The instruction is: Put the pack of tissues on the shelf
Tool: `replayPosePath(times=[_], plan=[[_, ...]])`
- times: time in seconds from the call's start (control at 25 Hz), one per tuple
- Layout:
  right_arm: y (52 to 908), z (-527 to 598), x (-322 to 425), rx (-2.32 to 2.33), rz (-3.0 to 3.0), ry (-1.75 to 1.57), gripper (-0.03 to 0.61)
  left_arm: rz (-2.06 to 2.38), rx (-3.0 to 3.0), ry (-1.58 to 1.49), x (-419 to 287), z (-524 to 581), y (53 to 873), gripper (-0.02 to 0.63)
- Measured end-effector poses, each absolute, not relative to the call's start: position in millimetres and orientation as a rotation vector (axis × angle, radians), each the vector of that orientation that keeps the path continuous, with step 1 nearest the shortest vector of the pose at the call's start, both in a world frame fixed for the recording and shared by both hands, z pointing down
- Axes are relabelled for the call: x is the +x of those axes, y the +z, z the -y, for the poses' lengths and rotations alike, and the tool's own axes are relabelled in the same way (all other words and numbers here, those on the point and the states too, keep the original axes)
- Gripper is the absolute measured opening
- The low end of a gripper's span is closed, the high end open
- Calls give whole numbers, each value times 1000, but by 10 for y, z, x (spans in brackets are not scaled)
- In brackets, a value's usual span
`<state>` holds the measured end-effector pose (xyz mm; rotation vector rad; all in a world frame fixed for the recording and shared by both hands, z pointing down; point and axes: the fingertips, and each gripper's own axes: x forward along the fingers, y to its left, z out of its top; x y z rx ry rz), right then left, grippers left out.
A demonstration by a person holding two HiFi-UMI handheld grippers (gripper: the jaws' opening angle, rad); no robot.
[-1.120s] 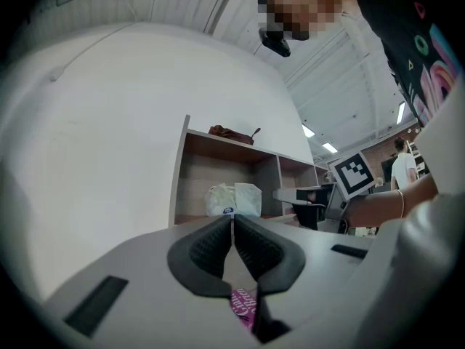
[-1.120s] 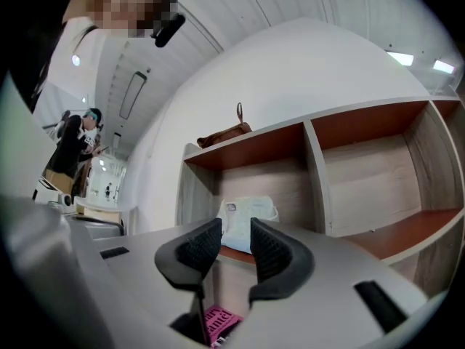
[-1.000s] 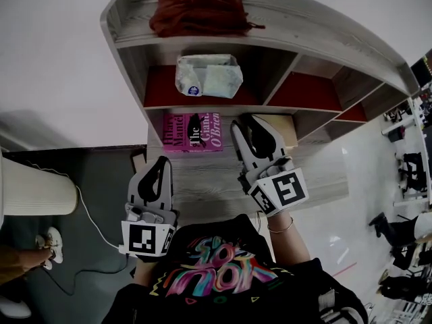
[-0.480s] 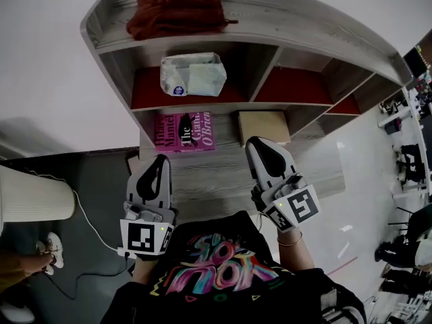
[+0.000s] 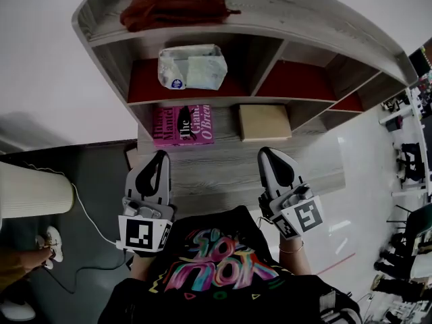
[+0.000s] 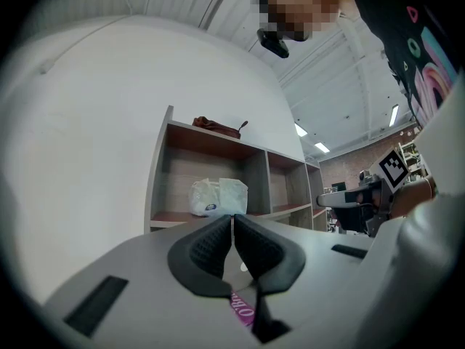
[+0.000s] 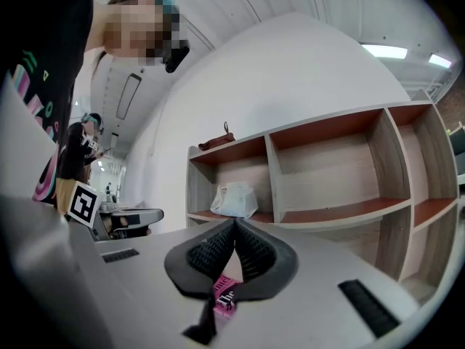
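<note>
The pack of tissues [image 5: 192, 67], a clear wrapped bundle with a blue label, lies on the red middle shelf of the wooden shelf unit [image 5: 317, 29], in its left compartment. It also shows in the left gripper view as the pack of tissues [image 6: 218, 196] and in the right gripper view as the pack of tissues [image 7: 235, 200]. My left gripper [image 5: 161, 156] hangs low in front of the unit, shut and empty. My right gripper [image 5: 267, 153] is also pulled back near my body, shut with nothing between its pads.
A dark red cloth [image 5: 172, 0] lies on the top shelf. A pink book [image 5: 182, 125] and a tan box [image 5: 264, 121] sit on the lowest board. A white cylinder [image 5: 34, 191] and a cable [image 5: 88, 221] are on the dark floor at left.
My right gripper has drawn back from the lower shelf towards my body and closed its jaws. The tan box is now uncovered. The left gripper has stayed in place.
</note>
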<state>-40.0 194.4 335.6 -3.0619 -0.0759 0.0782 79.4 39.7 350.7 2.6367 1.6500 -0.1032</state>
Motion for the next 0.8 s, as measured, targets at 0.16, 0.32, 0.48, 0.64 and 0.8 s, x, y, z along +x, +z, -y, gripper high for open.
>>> replayPosePath(times=[0.16,0.32,0.48,0.64,0.8], plan=[[3486,-1925,-378,-3035,51,26,15,-1654,2636,-102,815,-417,3514,32],[3505,-1883,-335,-3019,22,20,15,-1654,2637,-102,862,-421,3508,32],[3558,-1918,-309,-3049,37,-23,15,-1651,2643,-102,915,-411,3508,32],[3573,-1959,-287,-3067,50,-39,15,-1649,2645,-99,945,-390,3508,32],[3558,-1969,-270,-3071,63,-20,15,-1648,2646,-95,965,-372,3518,32]])
